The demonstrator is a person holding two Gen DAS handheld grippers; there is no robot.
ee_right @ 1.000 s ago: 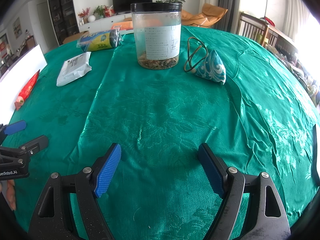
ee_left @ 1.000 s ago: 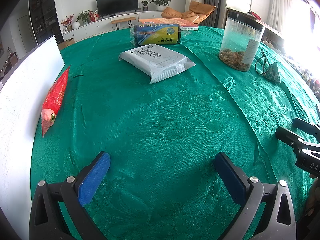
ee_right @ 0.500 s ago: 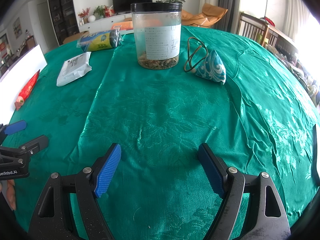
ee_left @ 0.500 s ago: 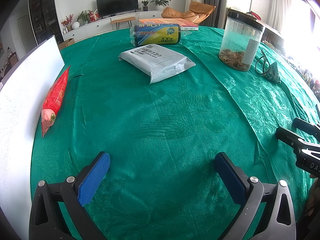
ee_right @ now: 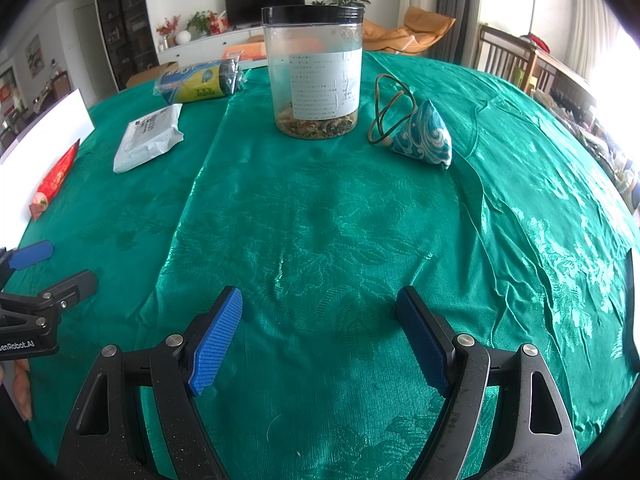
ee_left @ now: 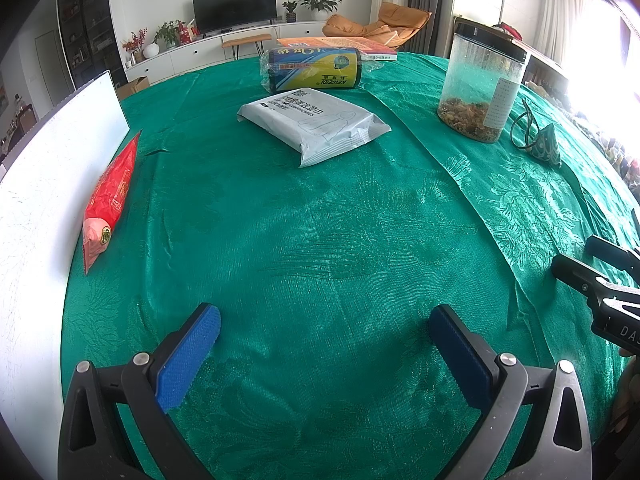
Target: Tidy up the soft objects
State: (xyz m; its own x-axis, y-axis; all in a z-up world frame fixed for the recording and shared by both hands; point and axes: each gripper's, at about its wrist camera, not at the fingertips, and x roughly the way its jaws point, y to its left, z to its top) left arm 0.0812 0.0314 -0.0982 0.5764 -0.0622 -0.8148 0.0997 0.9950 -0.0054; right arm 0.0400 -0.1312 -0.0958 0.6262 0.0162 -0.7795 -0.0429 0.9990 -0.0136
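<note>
1. The room (ee_left: 160, 0) behind was a living room with white walls, a dark television (ee_left: 234, 6) on a long white cabinet (ee_left: 208, 50), potted plants, an orange armchair (ee_left: 384, 22) and curtained windows at the right.
2. A round table under a green patterned cloth (ee_left: 320, 220) filled most of both views, the cloth creased toward the right.
3. A white board (ee_left: 44, 168) stood along the table's left edge, with a red packet (ee_left: 110, 196) leaning against it.
4. A clear jar (ee_right: 314, 76) with a black lid stood upright at the far side, a blue-and-yellow roll (ee_left: 314, 69) lying left of it.
5. A white soft pack (ee_left: 316, 122) lay flat in front of the roll.
6. A small blue-patterned pouch (ee_right: 424, 138) sat just right of the jar.
7. The left gripper (ee_left: 324, 330) and right gripper (ee_right: 320, 312) both hung wide open above bare cloth, holding nothing.
</note>
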